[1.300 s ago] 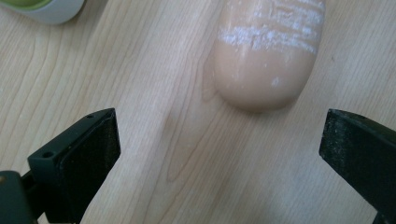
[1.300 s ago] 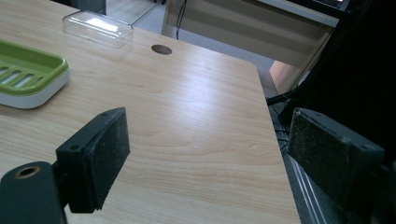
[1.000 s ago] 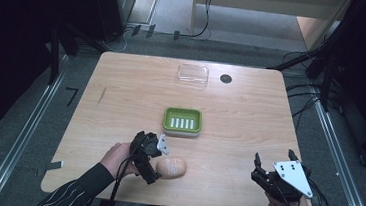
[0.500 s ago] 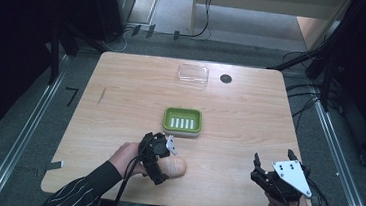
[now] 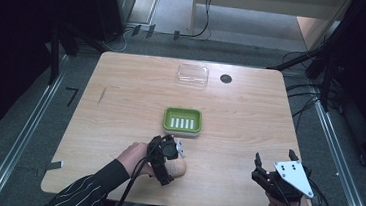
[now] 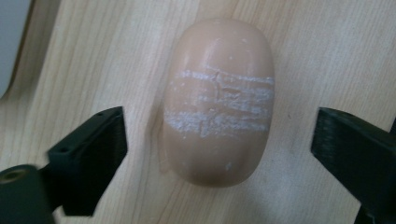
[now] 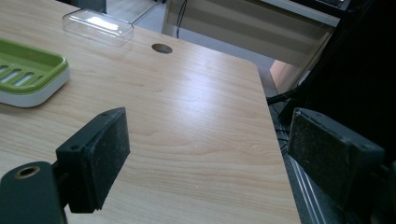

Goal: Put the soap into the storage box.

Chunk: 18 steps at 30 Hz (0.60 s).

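The left hand-held gripper (image 6: 219, 154) is hovering over the tan soap bar (image 6: 218, 100) lying on the surface (image 5: 120, 112), jaws just closing in but not touching it yet. The green soap dish (image 5: 183, 121) is sitting just beyond, nothing blocking between them. The right hand-held gripper (image 7: 210, 154) is sitting spread wide near the surface's edge.

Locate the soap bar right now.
The soap bar lies on the table's near edge, left of centre in the high view, just in front of the green soap dish, between the left gripper's open jaws.

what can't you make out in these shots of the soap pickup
- Soap underside: hidden against the table in the left gripper view.
- Soap in the high view: mostly covered by the left gripper.
- Right gripper finger on the right: cut off by the frame edge.
- Clear lid: contents too small to tell.
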Available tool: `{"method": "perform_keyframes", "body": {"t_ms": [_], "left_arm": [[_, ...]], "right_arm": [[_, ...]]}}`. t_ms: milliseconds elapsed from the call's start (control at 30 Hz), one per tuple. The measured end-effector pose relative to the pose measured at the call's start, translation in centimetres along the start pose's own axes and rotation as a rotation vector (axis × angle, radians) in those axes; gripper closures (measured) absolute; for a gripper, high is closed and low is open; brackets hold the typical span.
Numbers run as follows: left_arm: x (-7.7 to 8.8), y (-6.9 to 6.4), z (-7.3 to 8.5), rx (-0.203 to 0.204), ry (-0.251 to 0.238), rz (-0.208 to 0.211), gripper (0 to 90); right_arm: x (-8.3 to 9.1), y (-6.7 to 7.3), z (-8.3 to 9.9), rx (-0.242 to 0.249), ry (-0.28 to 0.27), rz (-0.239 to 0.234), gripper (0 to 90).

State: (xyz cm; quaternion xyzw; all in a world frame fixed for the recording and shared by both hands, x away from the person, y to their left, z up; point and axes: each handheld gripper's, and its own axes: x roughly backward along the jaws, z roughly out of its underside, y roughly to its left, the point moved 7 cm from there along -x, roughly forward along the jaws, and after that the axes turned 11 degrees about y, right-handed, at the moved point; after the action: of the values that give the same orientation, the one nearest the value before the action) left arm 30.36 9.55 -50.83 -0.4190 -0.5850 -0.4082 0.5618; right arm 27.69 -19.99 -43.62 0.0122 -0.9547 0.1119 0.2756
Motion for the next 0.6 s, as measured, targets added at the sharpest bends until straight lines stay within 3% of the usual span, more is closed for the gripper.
{"method": "perform_keyframes", "body": {"t_ms": [400, 600], "left_arm": [[-0.48, -0.29, -0.75, -0.033, 0.026, 0.012, 20.2], [-1.03, -0.12, -0.83, -0.037, 0.055, -0.006, 26.4]], "right_arm": [[0.01, 0.16, 0.01, 0.012, 0.005, -0.001, 13.6], [0.07, -0.08, -0.01, -0.001, -0.004, 0.003, 13.6]]}}
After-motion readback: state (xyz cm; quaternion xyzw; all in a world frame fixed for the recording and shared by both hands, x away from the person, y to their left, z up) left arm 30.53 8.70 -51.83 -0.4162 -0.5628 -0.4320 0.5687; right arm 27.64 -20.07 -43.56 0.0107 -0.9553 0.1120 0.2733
